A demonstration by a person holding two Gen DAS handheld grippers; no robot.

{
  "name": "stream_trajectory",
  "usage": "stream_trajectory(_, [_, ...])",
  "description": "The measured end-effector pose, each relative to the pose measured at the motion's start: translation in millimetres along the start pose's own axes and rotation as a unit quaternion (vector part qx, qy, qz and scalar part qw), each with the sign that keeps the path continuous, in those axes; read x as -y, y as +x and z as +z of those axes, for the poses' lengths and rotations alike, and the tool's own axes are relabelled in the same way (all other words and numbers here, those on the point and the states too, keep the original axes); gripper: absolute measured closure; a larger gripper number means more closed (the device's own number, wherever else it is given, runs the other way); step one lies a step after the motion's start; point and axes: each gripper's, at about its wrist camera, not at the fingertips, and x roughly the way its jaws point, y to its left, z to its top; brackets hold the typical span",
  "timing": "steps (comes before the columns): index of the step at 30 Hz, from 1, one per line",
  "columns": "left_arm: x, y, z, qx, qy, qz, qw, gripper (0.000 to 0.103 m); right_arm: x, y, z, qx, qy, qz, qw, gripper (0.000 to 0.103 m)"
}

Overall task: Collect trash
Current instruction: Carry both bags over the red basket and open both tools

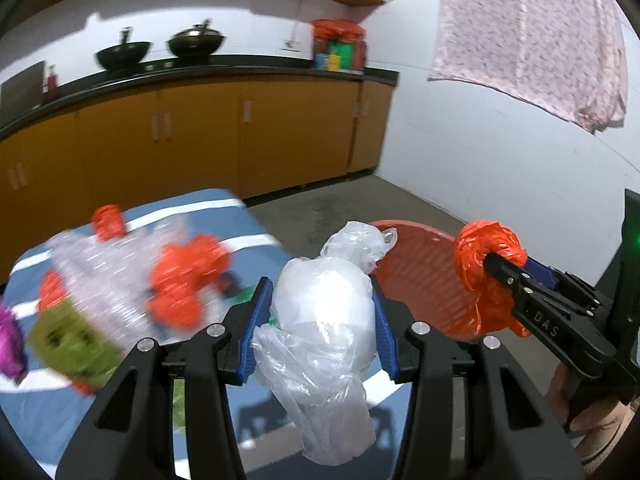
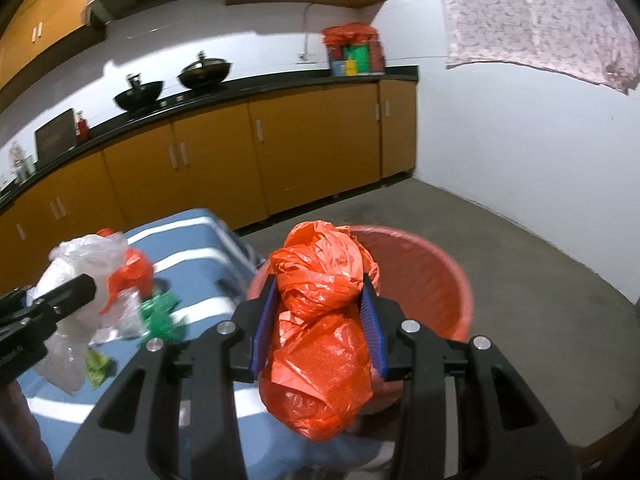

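My left gripper (image 1: 320,292) is shut on a crumpled clear plastic bag (image 1: 320,316), held above the blue striped table (image 1: 52,412) next to the red bin (image 1: 420,264). My right gripper (image 2: 320,292) is shut on a crumpled orange plastic bag (image 2: 320,320), held over the near rim of the red bin (image 2: 432,276). In the left wrist view the right gripper (image 1: 492,260) with its orange bag (image 1: 480,268) hangs over the bin. Several pieces of trash lie on the table: a clear plastic bottle (image 1: 104,276), orange bags (image 1: 184,280), a green wrapper (image 2: 162,316).
The red bin stands on the concrete floor (image 2: 540,300) at the table's right end. Orange kitchen cabinets (image 2: 280,152) with a black counter and woks run along the back. A white wall (image 2: 520,152) is on the right, a patterned cloth (image 2: 532,12) hanging above.
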Motion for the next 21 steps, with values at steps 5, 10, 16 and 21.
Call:
stream_trajectory(5, [34.6, 42.8, 21.1, -0.011, 0.018, -0.027, 0.9994, 0.055, 27.7, 17.6, 19.9, 0.005, 0.008, -0.016, 1.000, 0.064])
stream_trajectory(10, [54.3, 76.1, 28.6, -0.025, 0.030, -0.048, 0.9981, 0.056, 48.6, 37.7, 28.8, 0.005, 0.021, -0.021, 1.000, 0.064])
stream_trajectory(16, [67.6, 108.0, 24.2, -0.049, 0.043, -0.066, 0.9957, 0.055, 63.3, 60.3, 27.7, -0.002, 0.032, -0.022, 0.999, 0.064])
stream_trajectory(21, [68.0, 126.2, 20.5, -0.064, 0.044, -0.076, 0.9940, 0.055, 72.4, 77.4, 23.6, -0.007, 0.043, -0.025, 0.999, 0.063])
